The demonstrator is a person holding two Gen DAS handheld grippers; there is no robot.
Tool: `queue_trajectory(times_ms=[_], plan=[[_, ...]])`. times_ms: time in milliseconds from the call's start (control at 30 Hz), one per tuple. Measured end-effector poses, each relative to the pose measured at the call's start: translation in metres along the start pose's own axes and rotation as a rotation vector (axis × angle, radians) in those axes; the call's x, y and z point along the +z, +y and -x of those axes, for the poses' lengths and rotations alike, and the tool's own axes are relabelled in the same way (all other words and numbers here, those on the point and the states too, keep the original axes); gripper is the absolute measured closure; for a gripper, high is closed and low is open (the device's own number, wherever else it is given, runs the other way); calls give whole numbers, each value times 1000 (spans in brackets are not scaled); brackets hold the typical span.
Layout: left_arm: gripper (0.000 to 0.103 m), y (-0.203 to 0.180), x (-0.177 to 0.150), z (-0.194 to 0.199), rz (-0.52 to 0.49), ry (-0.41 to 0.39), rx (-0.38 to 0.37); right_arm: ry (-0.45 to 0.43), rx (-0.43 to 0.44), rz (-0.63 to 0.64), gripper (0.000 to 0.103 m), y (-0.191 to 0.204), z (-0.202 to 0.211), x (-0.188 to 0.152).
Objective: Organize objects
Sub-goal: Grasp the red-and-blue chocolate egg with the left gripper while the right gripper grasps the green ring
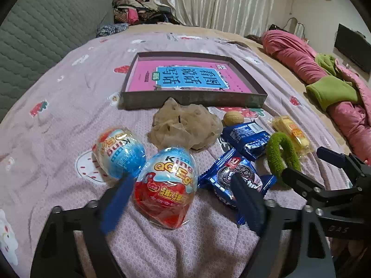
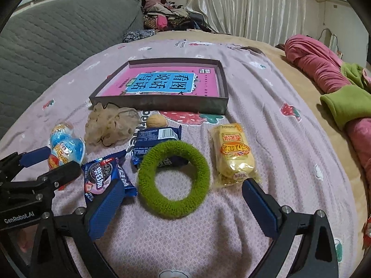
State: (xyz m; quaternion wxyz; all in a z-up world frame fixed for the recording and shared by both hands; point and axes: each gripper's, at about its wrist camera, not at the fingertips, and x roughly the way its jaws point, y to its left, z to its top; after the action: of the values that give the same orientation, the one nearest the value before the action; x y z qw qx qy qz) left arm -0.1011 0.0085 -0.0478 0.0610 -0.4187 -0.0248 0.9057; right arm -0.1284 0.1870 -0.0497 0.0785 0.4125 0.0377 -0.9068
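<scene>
Left gripper [image 1: 183,199] spread wide, straddling the red-and-blue foil-wrapped chocolate egg [image 1: 165,188], well short of the shallow grey cardboard box [image 1: 192,100]. Right gripper [image 2: 183,199] likewise agape, the fuzzy green fabric ring [image 2: 174,179] lying between its blue fingers [image 2: 105,208], untouched, on the near side of that box [image 2: 162,104].

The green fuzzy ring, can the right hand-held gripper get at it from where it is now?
Probably yes. The green fuzzy ring lies flat on the bedspread just ahead of the open right hand-held gripper, nothing on top of it. It does overlap a blue cookie packet at its far edge.
</scene>
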Motion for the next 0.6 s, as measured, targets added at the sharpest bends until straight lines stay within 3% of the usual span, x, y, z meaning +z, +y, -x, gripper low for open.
queue_trajectory(times_ms=[67,233,333,367,467,600], plan=[[25,0,-1,-4,-9,9,17,4,3,3,12,2,-3,0],[26,1,-2,-16,-1,46,6,39,0,17,17,5,-14,1],[27,3,-1,-20,13,48,-10,43,8,22,26,6,-18,0],[29,3,-1,-21,15,50,-11,42,16,20,32,5,-19,0],[49,2,1,-23,19,58,-7,59,10,40,46,8,-23,-1],[52,5,3,-28,35,73,-23,50,11,58,64,10,-22,-1]])
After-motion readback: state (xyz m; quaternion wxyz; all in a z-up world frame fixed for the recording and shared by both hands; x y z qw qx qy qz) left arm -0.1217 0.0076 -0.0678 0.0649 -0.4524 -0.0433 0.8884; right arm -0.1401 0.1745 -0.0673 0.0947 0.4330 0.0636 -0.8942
